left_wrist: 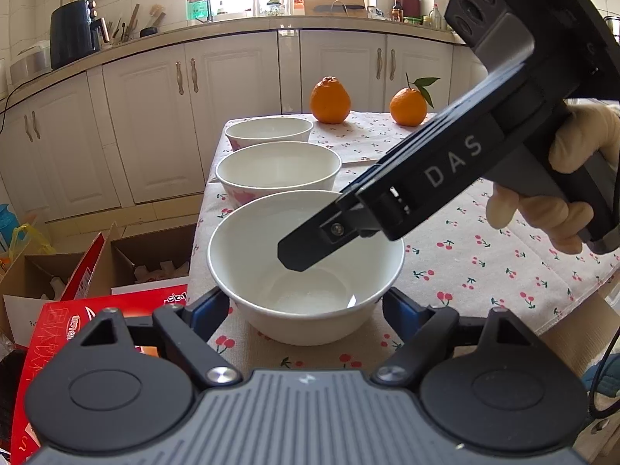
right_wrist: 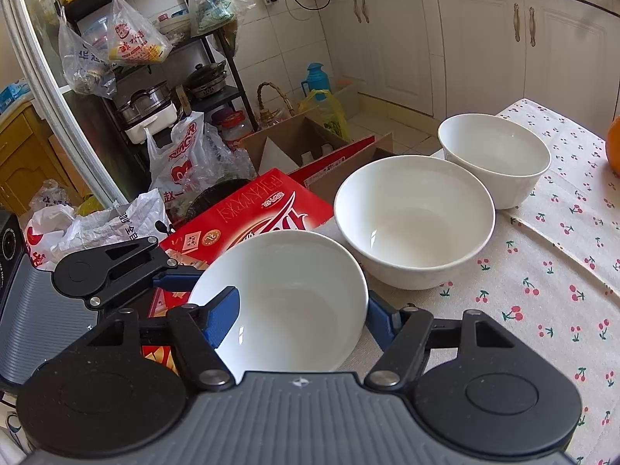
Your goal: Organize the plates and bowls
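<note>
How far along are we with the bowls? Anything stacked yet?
Nothing looks stacked: three white bowls sit separately in a row on the cherry-print tablecloth. In hand: the nearest bowl, with the right hand-held gripper straddling its rim, one finger inside and one outside, and the left hand-held gripper flanking its base; neither visibly clamps. Left: nesting it with the middle bowl and far bowl. No plates show.

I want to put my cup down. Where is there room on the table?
Free: the cherry tablecloth right of the three bowls, in front of the two oranges. Crowded: the left edge, where the near bowl, middle bowl and far bowl line up.
</note>
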A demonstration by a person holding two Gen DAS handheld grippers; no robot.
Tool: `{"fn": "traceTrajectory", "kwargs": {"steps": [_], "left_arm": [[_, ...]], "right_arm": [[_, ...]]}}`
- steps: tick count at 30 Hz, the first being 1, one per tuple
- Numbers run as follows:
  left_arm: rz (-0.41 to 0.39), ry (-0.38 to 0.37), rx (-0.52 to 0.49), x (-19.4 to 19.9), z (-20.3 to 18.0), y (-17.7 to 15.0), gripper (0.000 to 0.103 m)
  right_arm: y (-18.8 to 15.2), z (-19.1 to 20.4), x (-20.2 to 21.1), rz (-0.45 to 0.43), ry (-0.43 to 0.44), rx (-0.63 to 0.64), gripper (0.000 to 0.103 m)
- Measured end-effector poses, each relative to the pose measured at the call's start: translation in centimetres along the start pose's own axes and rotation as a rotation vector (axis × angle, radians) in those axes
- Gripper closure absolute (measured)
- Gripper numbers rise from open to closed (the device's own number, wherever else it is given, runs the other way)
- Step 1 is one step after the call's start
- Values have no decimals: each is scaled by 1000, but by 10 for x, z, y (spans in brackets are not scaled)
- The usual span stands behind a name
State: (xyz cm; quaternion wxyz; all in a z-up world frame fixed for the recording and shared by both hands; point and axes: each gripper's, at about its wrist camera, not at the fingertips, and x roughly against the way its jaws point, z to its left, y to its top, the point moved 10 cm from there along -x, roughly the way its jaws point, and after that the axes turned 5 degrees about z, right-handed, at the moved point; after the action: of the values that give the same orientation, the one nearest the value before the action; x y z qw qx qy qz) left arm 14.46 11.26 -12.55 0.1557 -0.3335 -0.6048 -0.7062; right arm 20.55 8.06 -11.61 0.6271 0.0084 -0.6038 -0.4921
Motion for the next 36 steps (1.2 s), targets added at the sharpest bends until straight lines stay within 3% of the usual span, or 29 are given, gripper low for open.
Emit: {"fn": "traceTrajectory", "kwargs": {"steps": [12, 26, 36], "left_arm": [[-12, -73, -51, 2, -28, 19, 17], [-16, -199, -146, -22, -92, 45, 17], [8, -259, -176, -40, -121, 51, 17]], "right_arm": [[-15, -18, 34, -40, -48, -36, 28], [-50, -65, 85, -91, -173, -132, 28], [-71, -89, 104, -97, -218, -181, 28]]}}
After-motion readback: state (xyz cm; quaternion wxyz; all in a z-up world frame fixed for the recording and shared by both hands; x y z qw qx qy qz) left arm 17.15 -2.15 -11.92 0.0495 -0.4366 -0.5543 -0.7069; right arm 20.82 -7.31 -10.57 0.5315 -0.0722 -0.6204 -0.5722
